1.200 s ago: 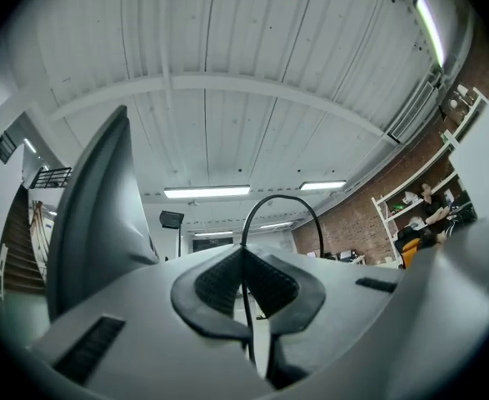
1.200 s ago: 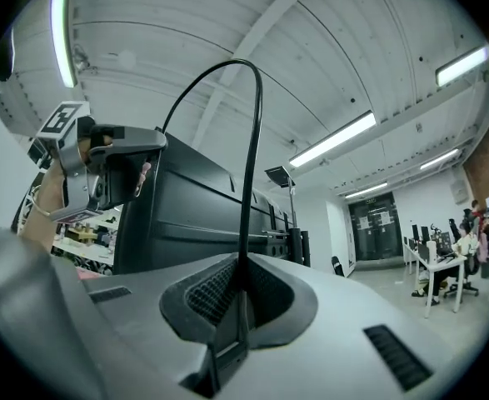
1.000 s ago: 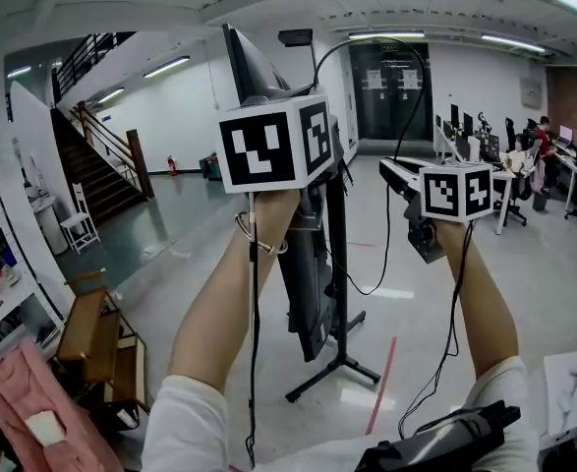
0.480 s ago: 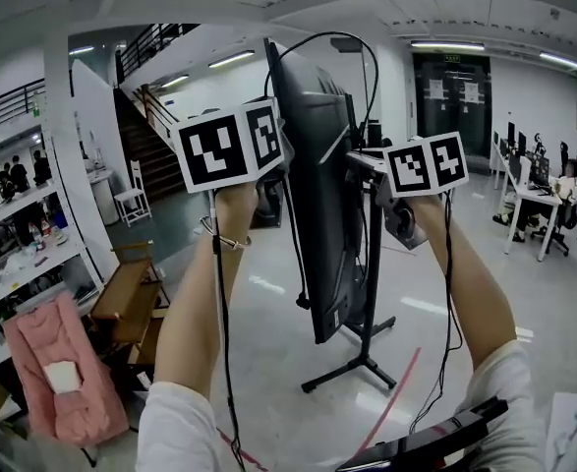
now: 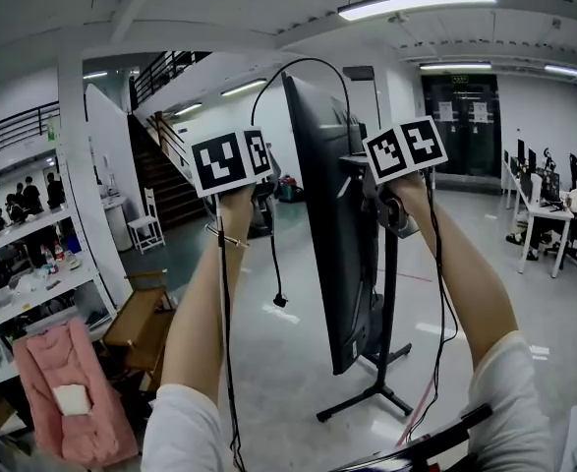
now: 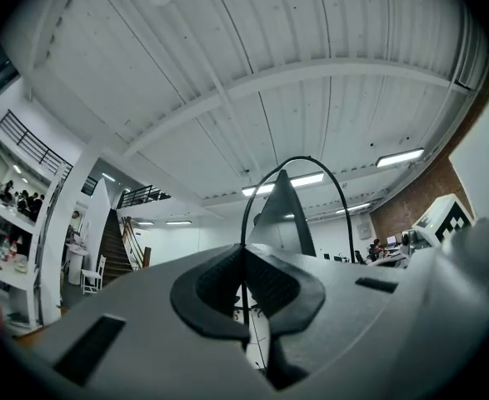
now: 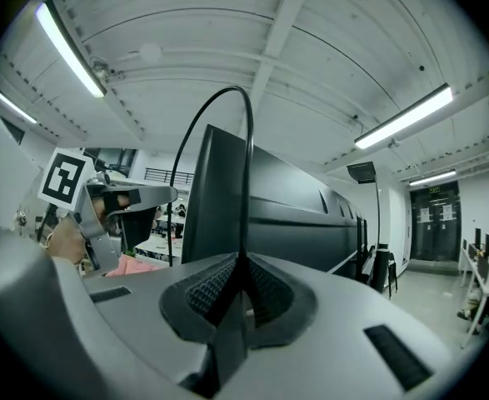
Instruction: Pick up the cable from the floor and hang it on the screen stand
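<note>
Since the marker cubes (image 5: 232, 162) block the jaws in the head view, grip state comes from the gripper views only. Left gripper (image 6: 244, 286) has its pads pressed together on the thin black cable (image 6: 298, 160). Right gripper (image 7: 240, 294) is the same, pads closed with that cable running straight up out of them. Head view adds what those two miss: both grippers are held high, one on each side of the edge-on screen (image 5: 332, 214), with the right one on the back side by the stand (image 5: 388, 332). Cable arches from one gripper over the screen's top edge to the other; contact with the edge isn't clear. A loose end with a plug (image 5: 279, 301) dangles below the left gripper, off the floor (image 5: 298, 382). Stairs (image 5: 165, 180) sit well behind.
</note>
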A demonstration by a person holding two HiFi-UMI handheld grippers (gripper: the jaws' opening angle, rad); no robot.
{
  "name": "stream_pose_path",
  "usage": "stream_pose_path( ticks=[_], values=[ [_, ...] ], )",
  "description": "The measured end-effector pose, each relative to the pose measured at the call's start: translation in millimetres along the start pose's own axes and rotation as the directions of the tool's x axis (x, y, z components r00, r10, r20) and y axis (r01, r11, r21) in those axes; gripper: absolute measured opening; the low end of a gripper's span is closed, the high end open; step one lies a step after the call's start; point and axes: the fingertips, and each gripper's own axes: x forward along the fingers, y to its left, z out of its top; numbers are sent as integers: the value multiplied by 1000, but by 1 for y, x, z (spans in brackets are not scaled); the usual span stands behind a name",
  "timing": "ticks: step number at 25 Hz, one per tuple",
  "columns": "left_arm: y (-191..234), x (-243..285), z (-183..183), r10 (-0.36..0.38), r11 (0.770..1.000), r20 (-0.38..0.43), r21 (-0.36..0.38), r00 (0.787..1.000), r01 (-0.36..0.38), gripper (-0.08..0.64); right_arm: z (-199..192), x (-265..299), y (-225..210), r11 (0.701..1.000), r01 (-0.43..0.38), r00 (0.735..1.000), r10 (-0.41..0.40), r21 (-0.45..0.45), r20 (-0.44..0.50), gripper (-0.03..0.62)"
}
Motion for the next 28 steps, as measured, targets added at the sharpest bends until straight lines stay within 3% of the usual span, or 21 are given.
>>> stream_pose_path(
  ticks=[8,14,18,28],
  values=[
    [10,43,6,-14,1000,5,26,1000,14,8,20,29,-31,999,29,1000,-29,20,-7,32],
    [10,75,-20,-39,998,-21,46,999,40,8,1,51,-62,994,31,1000,-31,107,-2,32],
    [9,85,-38,-58,998,-21,25,998,59,8,-16,57,-73,993,36,999,-37,114,6,34],
    [-11,76,-45,-155,987,128,-13,980,158,18,-33,56,-71,992,-20,990,2,126,142,35]
  ],
)
